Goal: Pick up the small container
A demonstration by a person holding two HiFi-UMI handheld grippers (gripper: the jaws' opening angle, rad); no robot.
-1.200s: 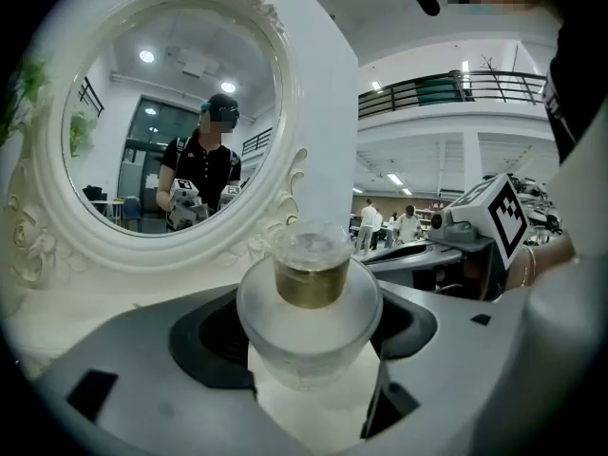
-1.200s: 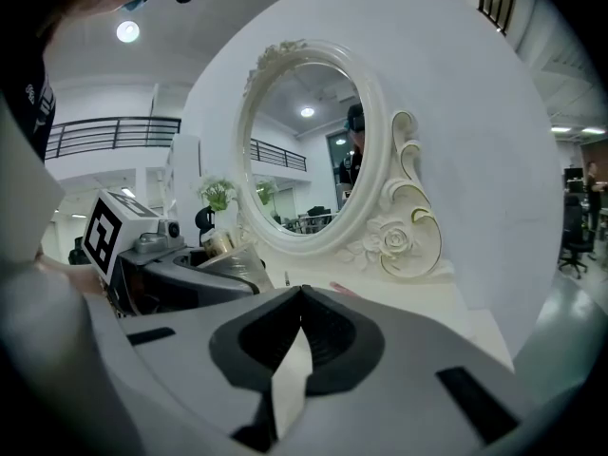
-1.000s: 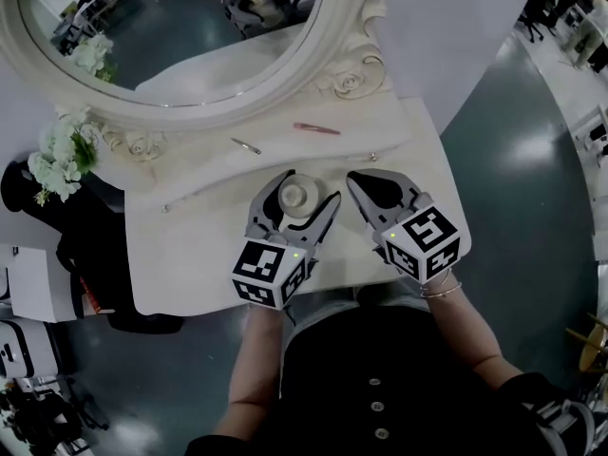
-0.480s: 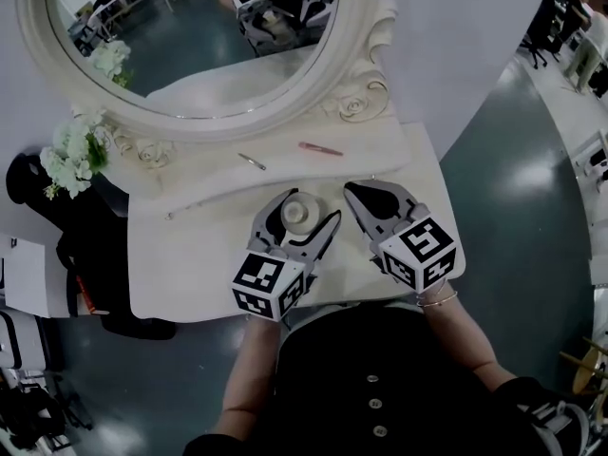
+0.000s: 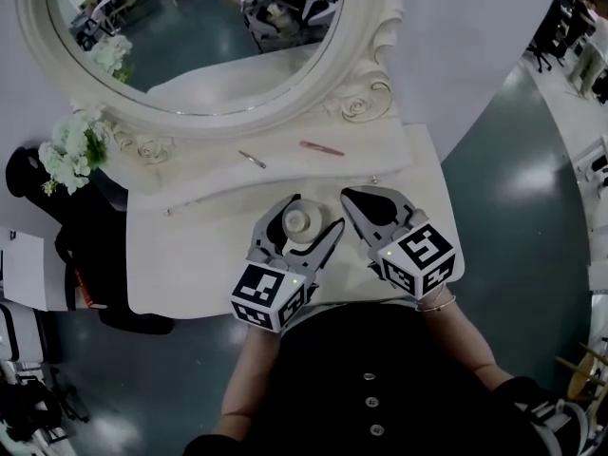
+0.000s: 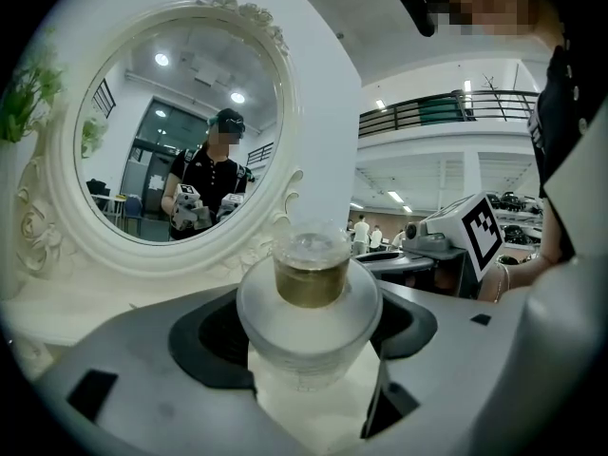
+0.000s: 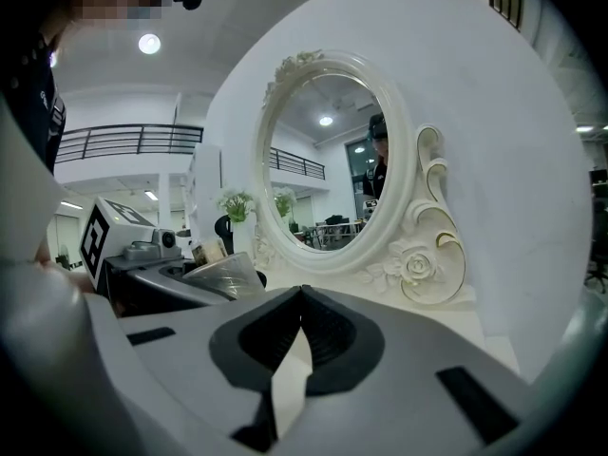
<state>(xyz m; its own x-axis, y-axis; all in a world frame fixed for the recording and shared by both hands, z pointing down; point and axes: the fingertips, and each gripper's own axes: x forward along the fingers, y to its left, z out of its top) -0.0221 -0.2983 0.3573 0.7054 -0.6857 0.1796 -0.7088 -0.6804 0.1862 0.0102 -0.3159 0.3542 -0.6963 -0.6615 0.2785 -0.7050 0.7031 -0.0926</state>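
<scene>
Small container (image 6: 309, 283) sat in front of the mirror (image 5: 318, 69), clamped in the left gripper (image 5: 302, 218). Right gripper (image 7: 299, 297) beside it, jaws together, empty. Grasp judged done; lift off the table (image 5: 185, 255) unconfirmed.

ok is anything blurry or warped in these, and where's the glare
Head view: sharp but fisheye-bent, with glare patches on the floor. Left gripper view: the small container is very close and looks slightly soft, corners black. Right gripper view: heavy fisheye, ceiling light flaring upper left.
</scene>
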